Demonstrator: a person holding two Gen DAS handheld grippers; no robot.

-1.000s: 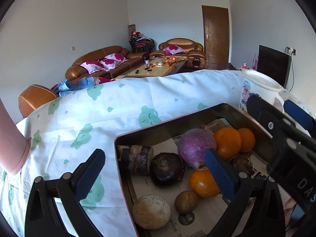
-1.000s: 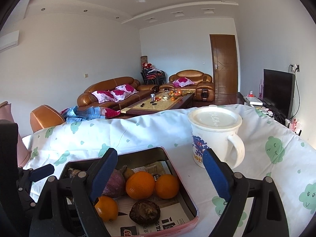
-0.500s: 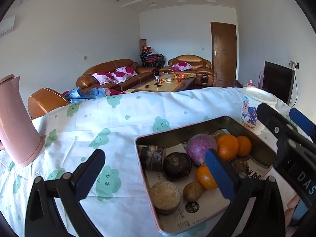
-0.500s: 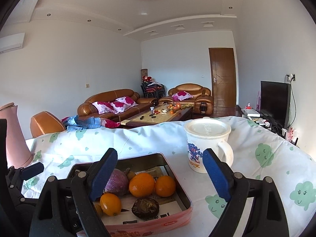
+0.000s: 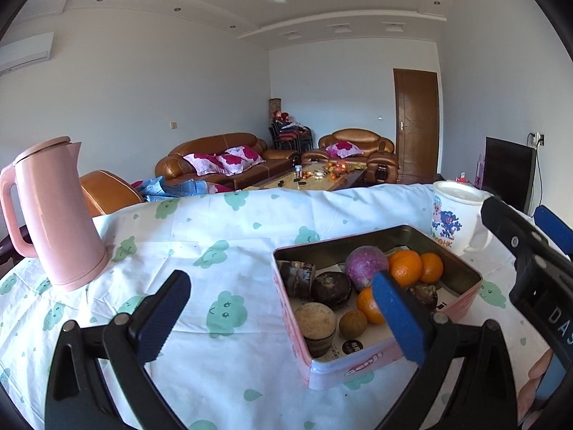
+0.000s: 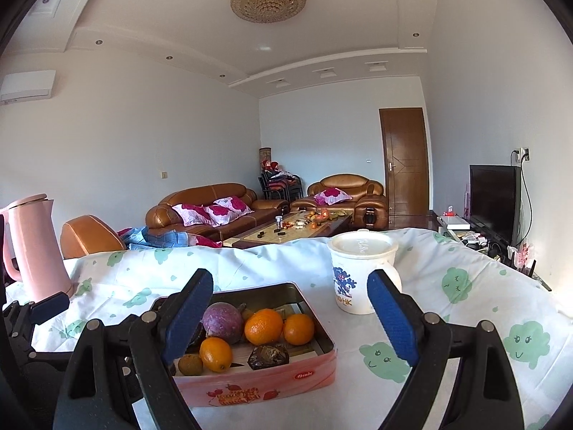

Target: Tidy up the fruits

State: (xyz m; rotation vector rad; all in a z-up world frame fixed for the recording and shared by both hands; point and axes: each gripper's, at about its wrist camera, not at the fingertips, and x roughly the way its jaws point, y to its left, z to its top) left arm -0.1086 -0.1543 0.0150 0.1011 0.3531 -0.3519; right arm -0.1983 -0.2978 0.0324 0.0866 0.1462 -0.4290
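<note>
We see the tablecloth [image 5: 222, 236] covering the whole table, its near edge cut off. On it stand the kettle [image 5: 53, 211], the mug [image 6: 360, 272] and the tin [image 6: 265, 380]. The tin holds the fruits: a purple one [image 6: 224, 320], oranges [image 6: 264, 326] and dark items we cannot identify. The left gripper [image 5: 283, 317] and right gripper [image 6: 288, 319] hover above, both spread wide and empty; their fingers hide part of the tin.
</note>
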